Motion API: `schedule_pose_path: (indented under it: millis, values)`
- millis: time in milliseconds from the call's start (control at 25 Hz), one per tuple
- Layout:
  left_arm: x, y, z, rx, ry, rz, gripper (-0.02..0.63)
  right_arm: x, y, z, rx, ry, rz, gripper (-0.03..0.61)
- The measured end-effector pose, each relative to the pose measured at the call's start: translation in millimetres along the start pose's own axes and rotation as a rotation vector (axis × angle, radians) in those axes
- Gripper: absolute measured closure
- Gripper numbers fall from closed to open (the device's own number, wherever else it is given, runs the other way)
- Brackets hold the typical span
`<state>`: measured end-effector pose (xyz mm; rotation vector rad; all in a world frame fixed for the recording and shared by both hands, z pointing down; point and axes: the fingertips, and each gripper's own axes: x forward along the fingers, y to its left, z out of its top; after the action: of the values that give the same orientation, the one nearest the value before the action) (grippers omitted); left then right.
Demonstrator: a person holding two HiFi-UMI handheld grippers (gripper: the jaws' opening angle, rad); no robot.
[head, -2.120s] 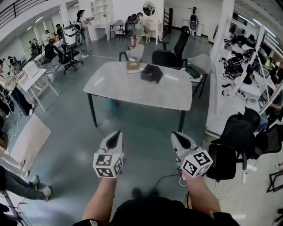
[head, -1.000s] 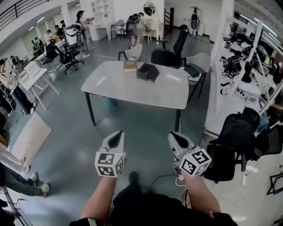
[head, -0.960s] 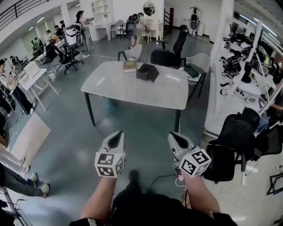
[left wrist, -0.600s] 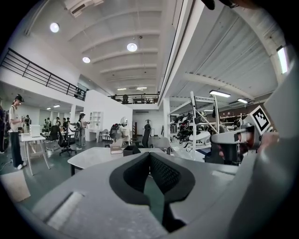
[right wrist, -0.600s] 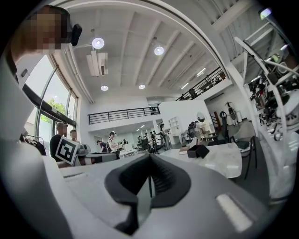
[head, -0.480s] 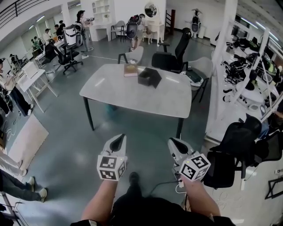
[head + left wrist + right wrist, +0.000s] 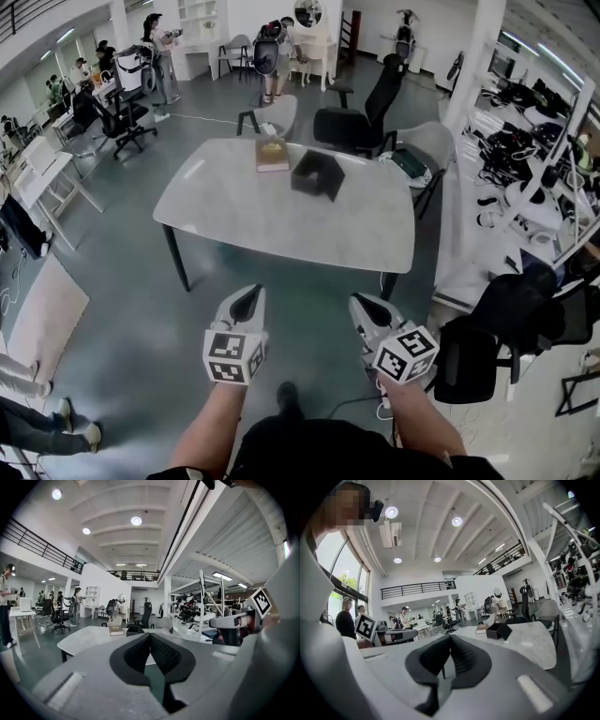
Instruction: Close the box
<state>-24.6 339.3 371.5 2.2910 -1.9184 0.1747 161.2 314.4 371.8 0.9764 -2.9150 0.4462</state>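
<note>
A black box point(image 7: 316, 174) stands open on the far half of the grey table point(image 7: 234, 211), its lid hanging over the right side; it also shows small in the right gripper view as the black box point(image 7: 498, 630). Both grippers hang over the floor on the near side of the table, well short of it. My left gripper point(image 7: 248, 294) is shut and empty, jaws pressed together point(image 7: 149, 637). My right gripper point(image 7: 359, 302) is likewise shut with nothing in it point(image 7: 449, 638).
A brown book point(image 7: 272, 154) lies left of the box. Office chairs point(image 7: 361, 117) stand behind the table, another black chair point(image 7: 487, 328) at my right. Desks with people fill the far left. A cable point(image 7: 356, 398) trails on the floor by my feet.
The table and box have come nearer and lower in the head view as I walked toward them. Both grippers stay shut, side by side.
</note>
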Motion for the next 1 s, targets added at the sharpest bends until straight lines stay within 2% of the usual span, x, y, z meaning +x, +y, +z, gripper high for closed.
schedule_pose_path:
  millis: [320,560,760,1000]
  values:
    - [41.7,66.8,18.6,-0.007,-0.014,-0.042,0.603,77.9,3.7,17.5,0.008,0.001,-0.034,0.577]
    - [62.2,92.1,23.4,-0.04,-0.022,-0.046,0.603,112.1,-1.6,20.8,0.008,0.002,-0.026,0.577]
    - [92.4,107.4,25.6,-0.044,-0.024,-0.042,0.603,137.1,-34.0,20.6,0.031,0.002,-0.048,0.577]
    - [151.4,126.3,26.8,-0.027,0.013,-0.028,0.603,177.2,-91.8,24.1,0.073,-0.002,-0.054,0.577]
